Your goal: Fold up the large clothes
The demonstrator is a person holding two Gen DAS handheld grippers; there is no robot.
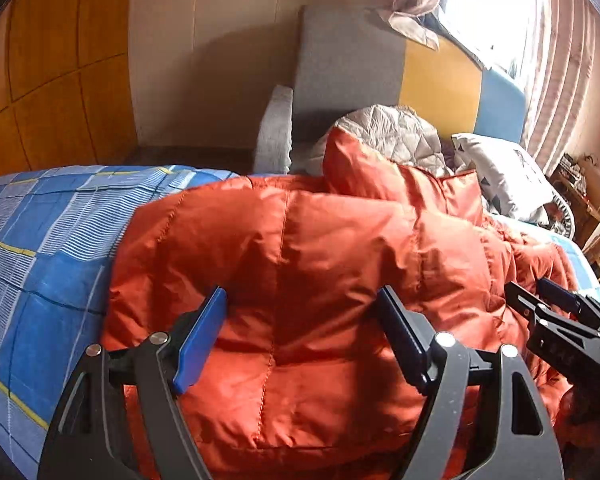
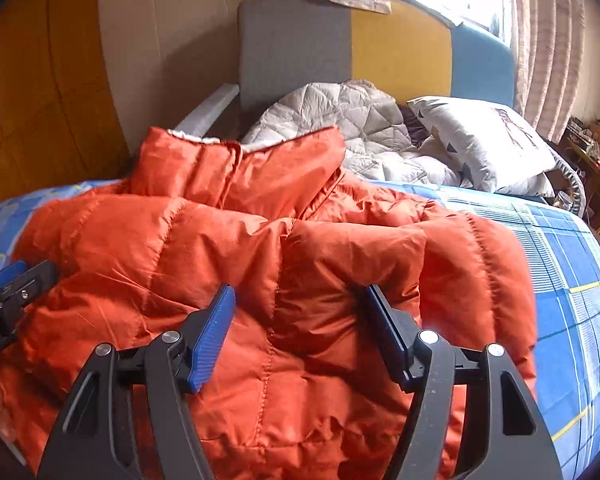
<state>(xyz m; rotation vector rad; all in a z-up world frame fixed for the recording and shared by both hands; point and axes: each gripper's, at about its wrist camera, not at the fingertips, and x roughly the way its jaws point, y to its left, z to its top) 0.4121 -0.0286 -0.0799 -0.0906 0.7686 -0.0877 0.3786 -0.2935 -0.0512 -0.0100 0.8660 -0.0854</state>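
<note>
Orange puffer jacket lay on the blue plaid bedsheet, collar toward 12 o'clock. Beyond it sat a grey quilt, a patterned pillow at 1 o'clock, and a grey-yellow-blue headboard. Left gripper and right gripper hovered spread wide, grasping nothing, over glossy, stitched, puffy fabric.
</note>
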